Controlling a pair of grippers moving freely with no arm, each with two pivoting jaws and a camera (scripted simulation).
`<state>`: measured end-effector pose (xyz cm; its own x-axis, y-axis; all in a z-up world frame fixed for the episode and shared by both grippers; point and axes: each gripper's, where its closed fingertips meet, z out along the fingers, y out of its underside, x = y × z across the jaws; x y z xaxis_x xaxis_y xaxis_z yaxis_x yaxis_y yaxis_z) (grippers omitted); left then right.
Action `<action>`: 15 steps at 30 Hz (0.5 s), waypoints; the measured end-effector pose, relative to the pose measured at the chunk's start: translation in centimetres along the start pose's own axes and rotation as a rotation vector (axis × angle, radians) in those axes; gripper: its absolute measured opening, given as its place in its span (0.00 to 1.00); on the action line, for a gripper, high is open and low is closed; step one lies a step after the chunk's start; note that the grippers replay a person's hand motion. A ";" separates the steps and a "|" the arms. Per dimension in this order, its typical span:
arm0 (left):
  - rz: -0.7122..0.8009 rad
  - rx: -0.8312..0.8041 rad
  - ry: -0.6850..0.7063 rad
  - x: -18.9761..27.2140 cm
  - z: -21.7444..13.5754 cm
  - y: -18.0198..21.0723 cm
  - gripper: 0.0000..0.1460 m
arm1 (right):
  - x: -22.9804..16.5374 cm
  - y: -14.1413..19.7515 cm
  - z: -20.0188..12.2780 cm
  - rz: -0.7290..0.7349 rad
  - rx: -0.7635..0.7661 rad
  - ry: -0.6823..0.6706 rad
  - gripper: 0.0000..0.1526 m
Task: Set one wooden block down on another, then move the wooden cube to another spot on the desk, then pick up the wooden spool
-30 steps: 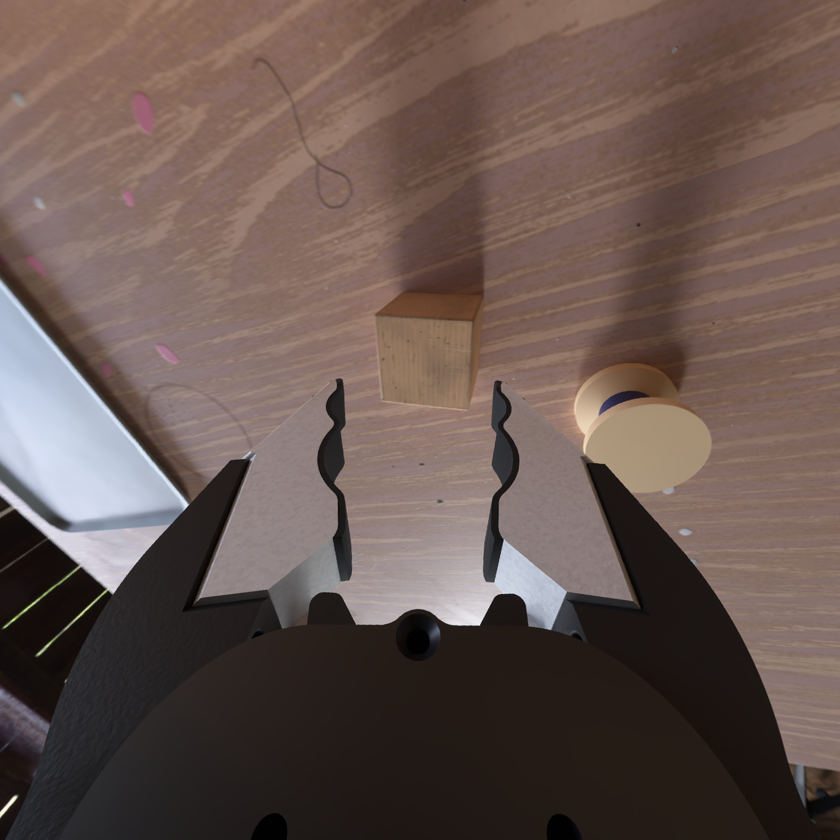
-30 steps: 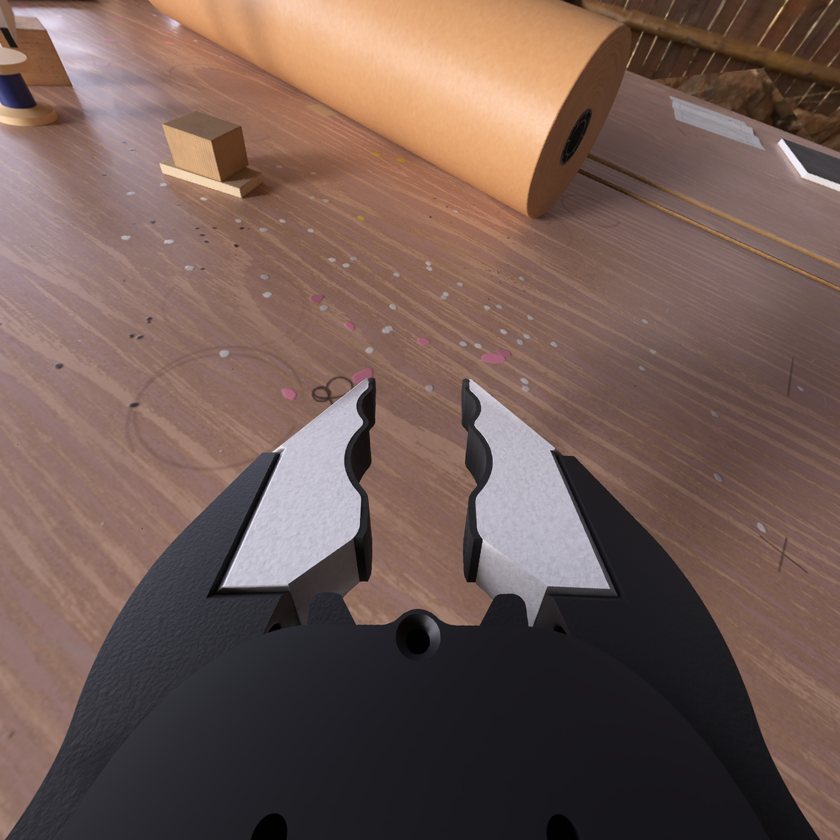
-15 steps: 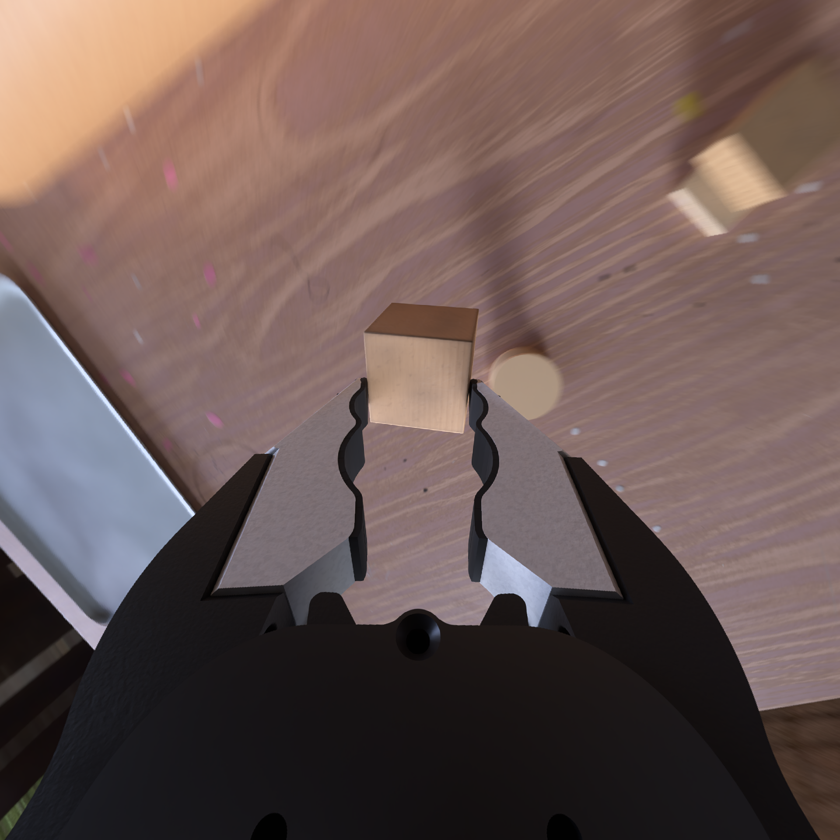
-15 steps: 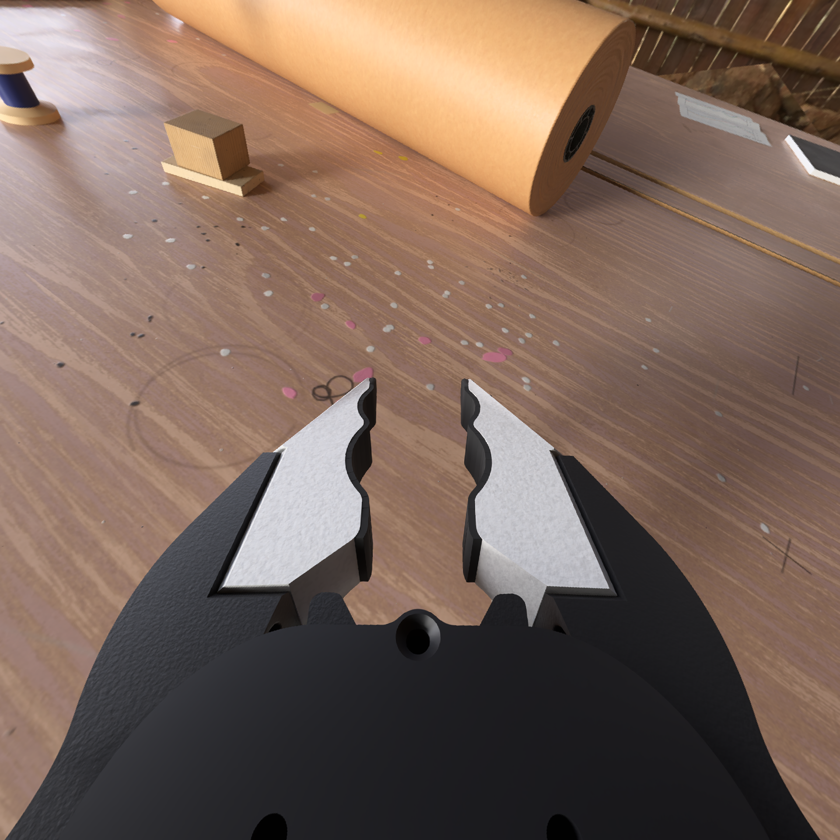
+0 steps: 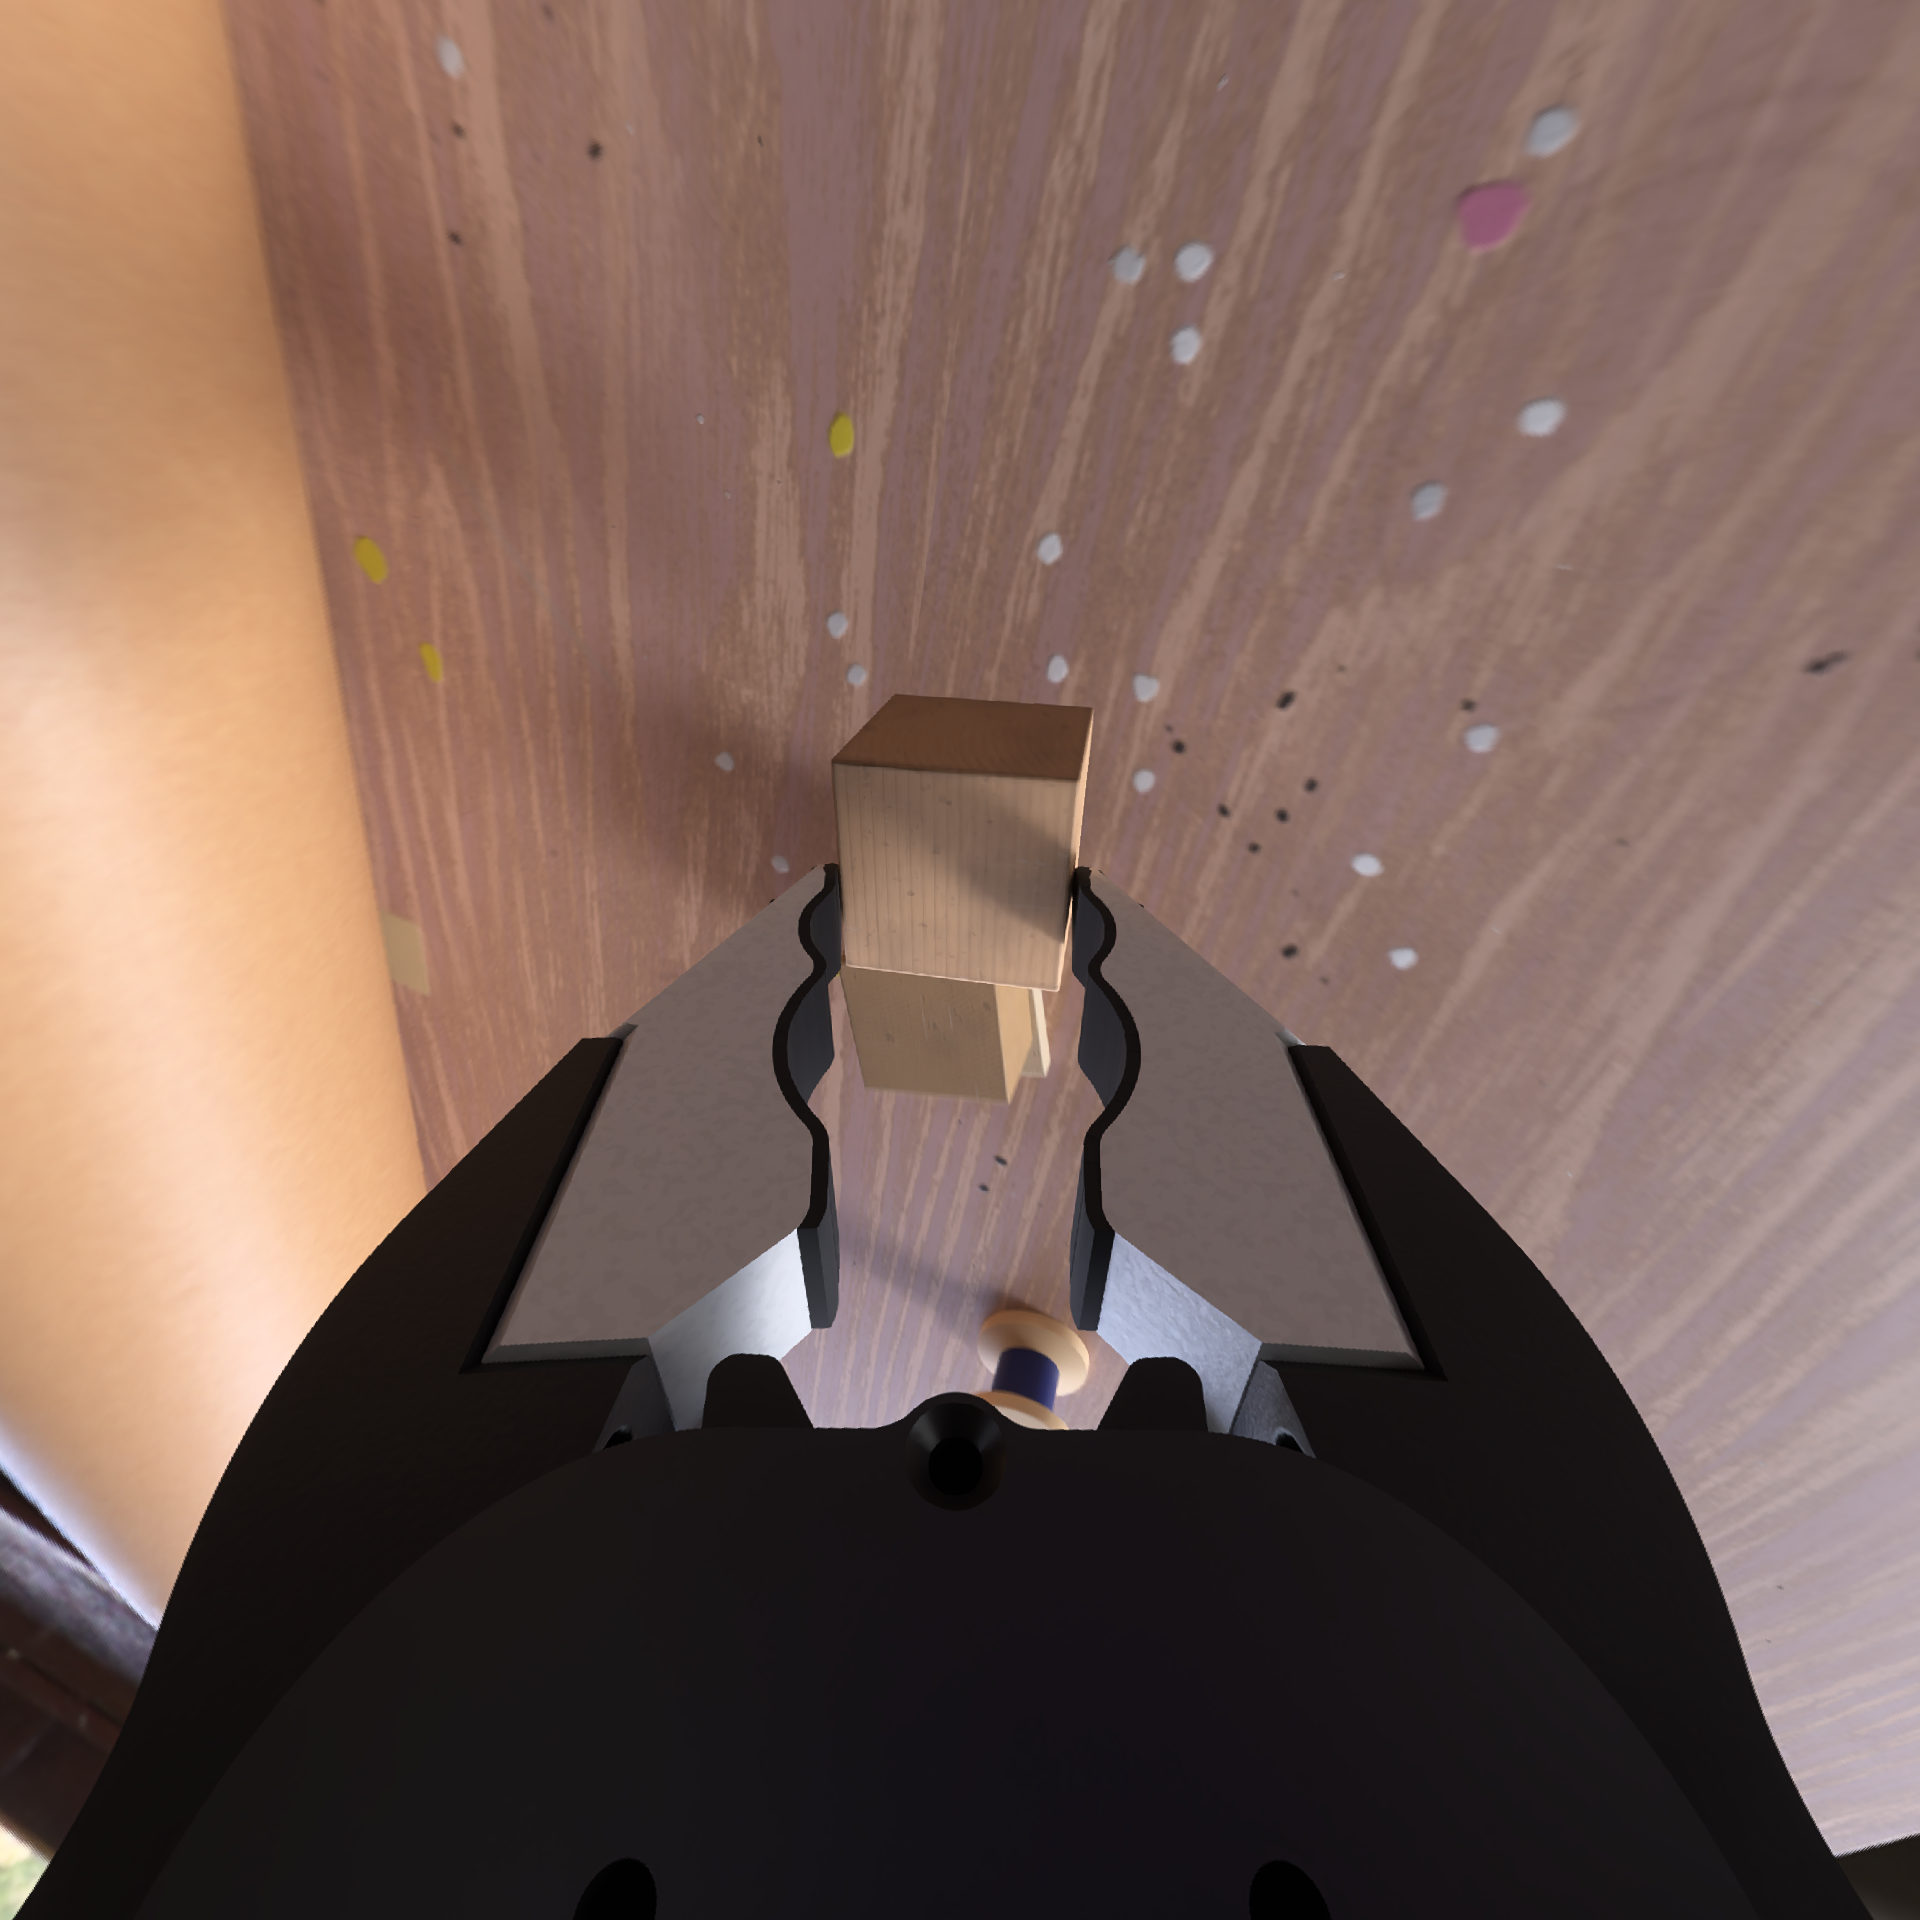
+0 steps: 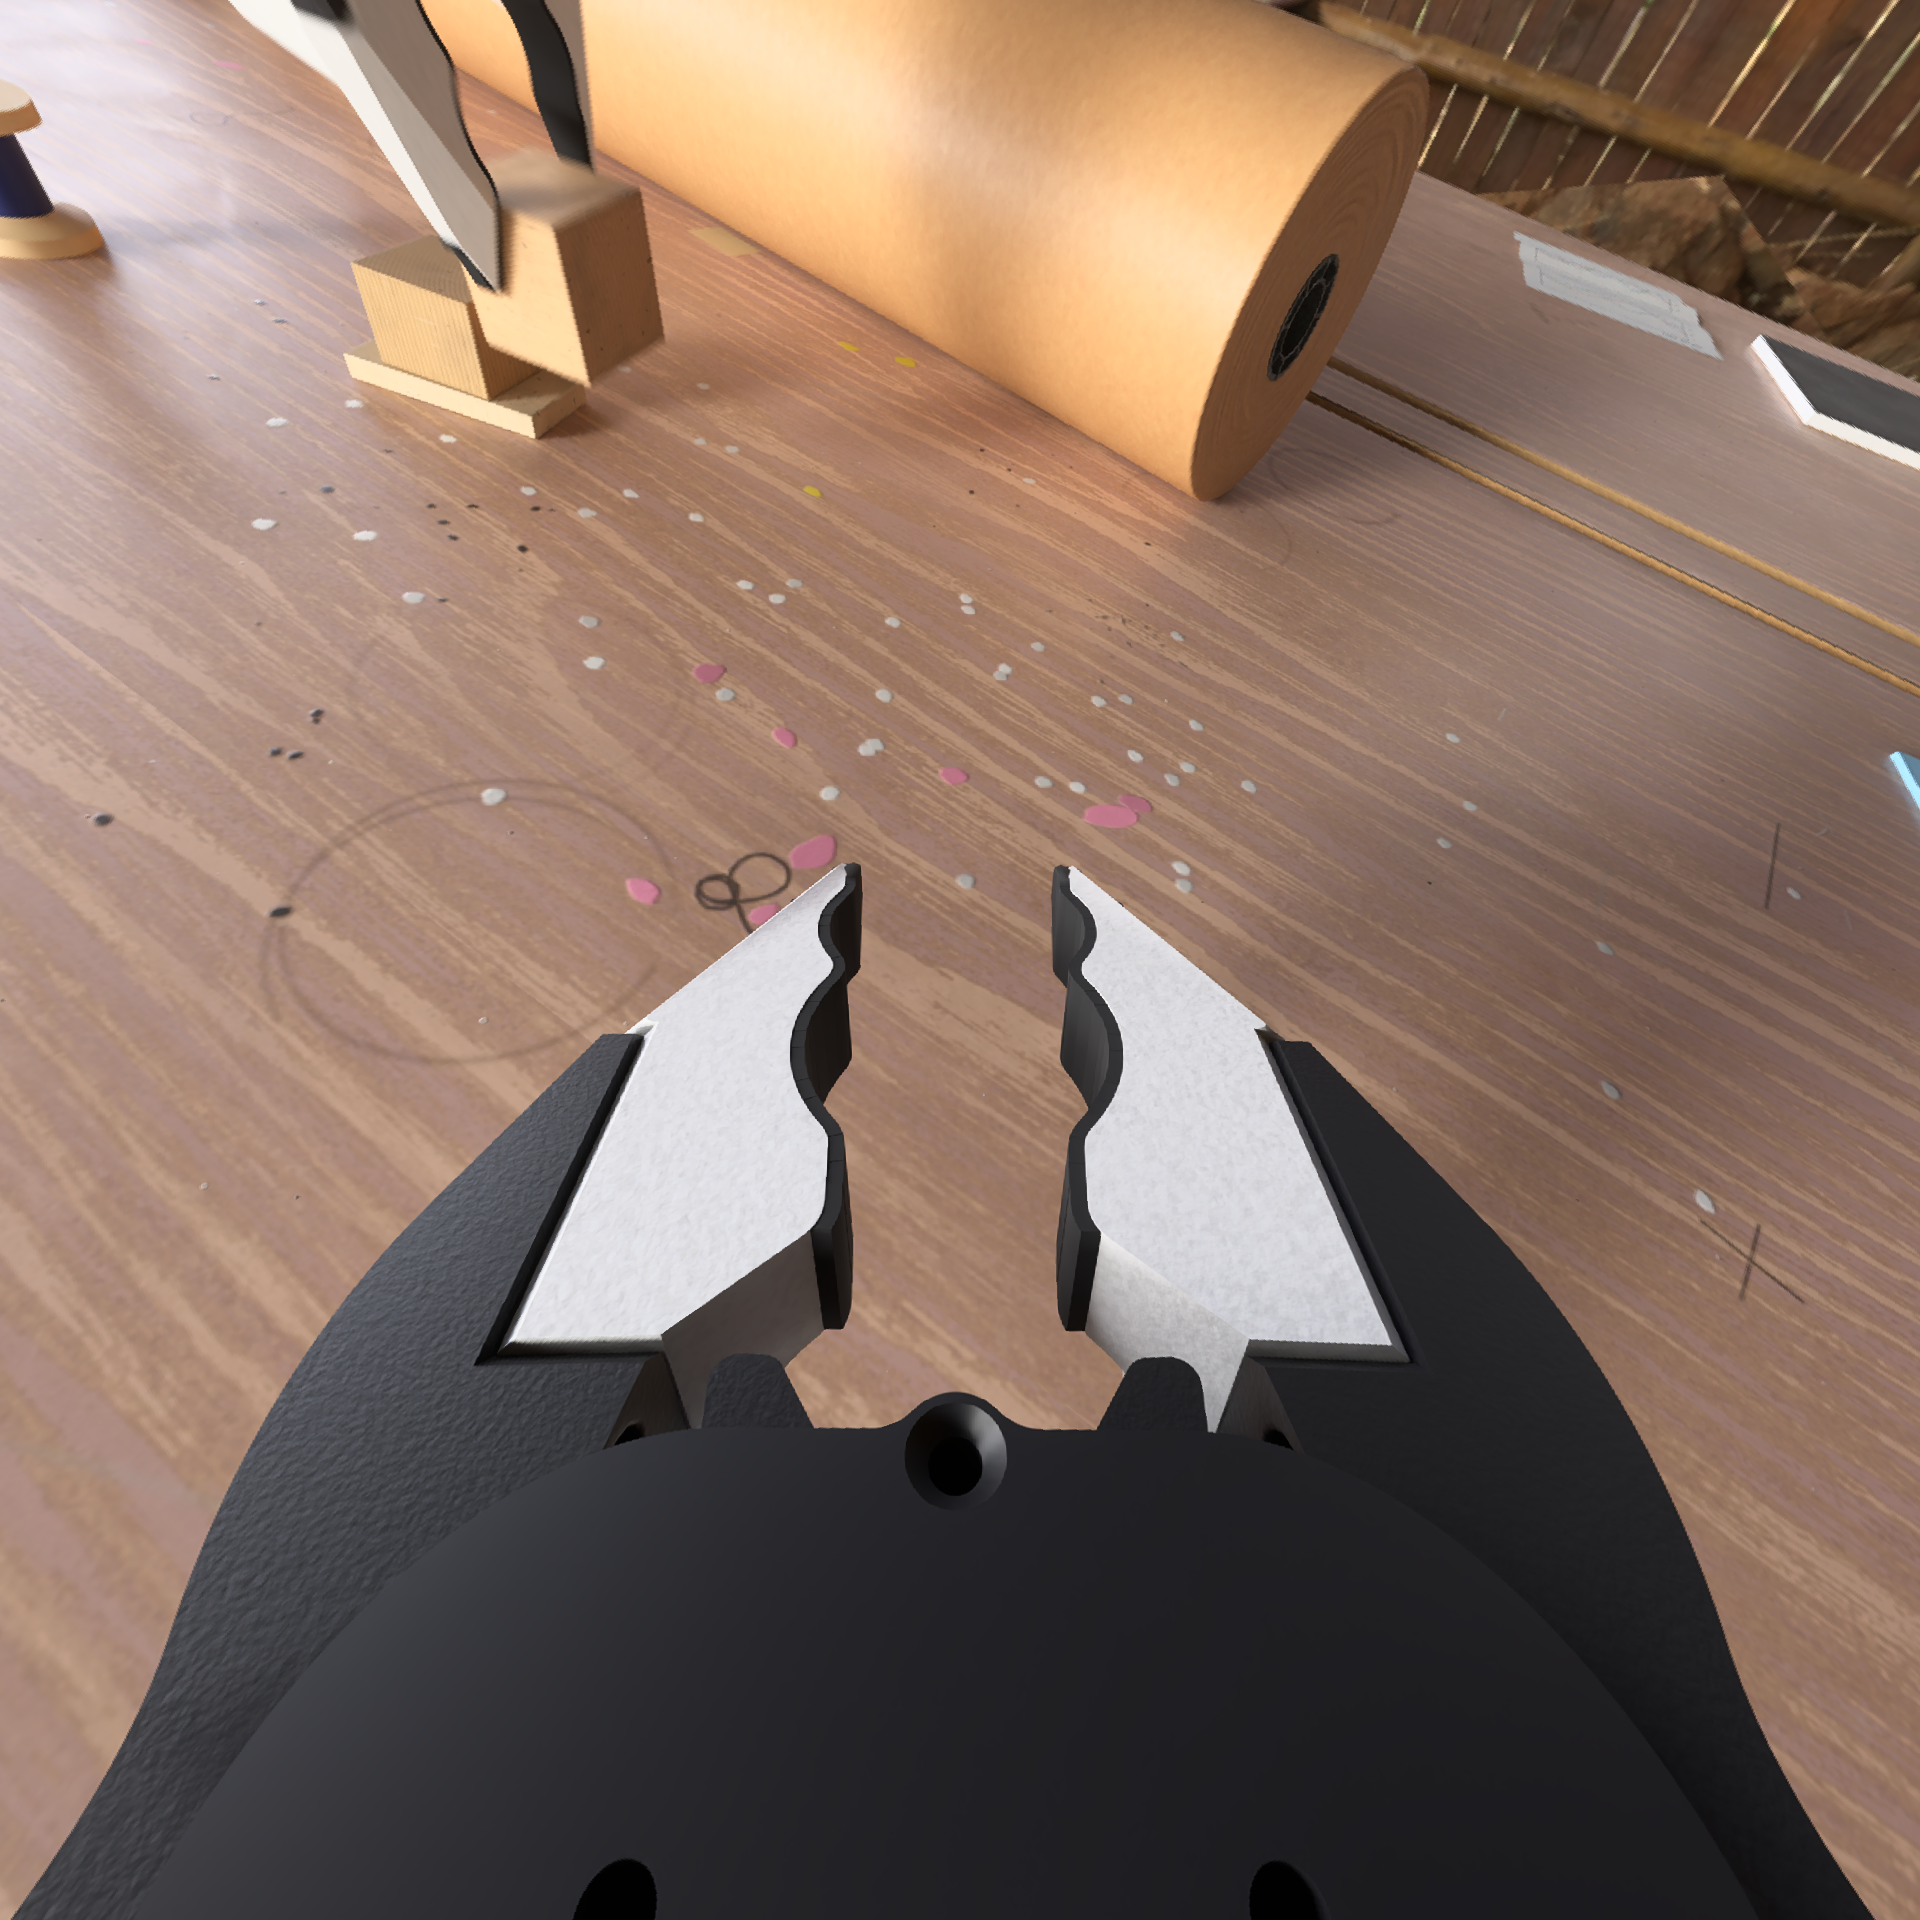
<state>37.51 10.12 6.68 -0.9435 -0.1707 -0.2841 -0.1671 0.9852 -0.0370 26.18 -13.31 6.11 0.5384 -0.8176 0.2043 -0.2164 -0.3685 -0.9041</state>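
Observation:
My left gripper [image 5: 954, 883] is shut on the wooden cube [image 5: 956, 862] and holds it off the desk. Right under and beside the cube stands a small wooden block [image 5: 935, 1049] on a flat wooden slab [image 6: 468, 400]. In the right wrist view the left gripper [image 6: 530, 208] comes down from the top left with the cube [image 6: 577, 281] close against the small block [image 6: 421, 312]. The wooden spool [image 5: 1029, 1371] with dark blue thread stands upright behind the blocks, and also shows at the far left of the right wrist view [image 6: 31, 187]. My right gripper [image 6: 956, 894] is open and empty above the desk.
A big roll of brown paper [image 6: 935, 187] lies across the back of the desk, close behind the blocks; it fills the left of the left wrist view [image 5: 156, 727]. A dark card with a white border [image 6: 1849, 400] and a grey sheet [image 6: 1610, 291] lie at the far right.
My left gripper closed on the cube, lifted it and carried it from beside the spool over to the stacked blocks. The right gripper has stayed still.

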 end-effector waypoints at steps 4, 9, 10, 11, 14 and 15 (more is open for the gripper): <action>-0.010 -0.058 0.042 -0.7 3.2 -0.1 0.30 | 0.2 0.0 0.0 0.001 0.001 0.002 0.24; 0.004 -0.039 0.085 -0.5 4.2 -1.0 0.30 | 0.3 0.0 0.0 -0.001 -0.001 0.006 0.24; 0.013 -0.041 0.086 -0.5 4.3 -1.2 0.30 | 0.3 0.0 0.0 -0.002 -0.001 0.006 0.24; 0.021 -0.046 0.086 -0.3 4.4 -1.3 0.37 | 0.3 0.0 0.0 -0.003 -0.003 0.006 0.24; 0.036 -0.081 0.092 0.2 4.7 -1.2 0.52 | 0.3 0.1 0.1 -0.005 -0.007 0.005 0.24; 0.026 -0.089 0.080 0.1 4.8 -1.1 0.53 | 0.3 0.1 0.1 -0.004 -0.007 0.005 0.24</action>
<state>38.96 9.03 2.10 -0.9671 -0.1486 -0.2065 -0.1633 0.9850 0.0556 26.38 -13.60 6.05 0.5354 -0.8181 0.2099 -0.2195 -0.3748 -0.9007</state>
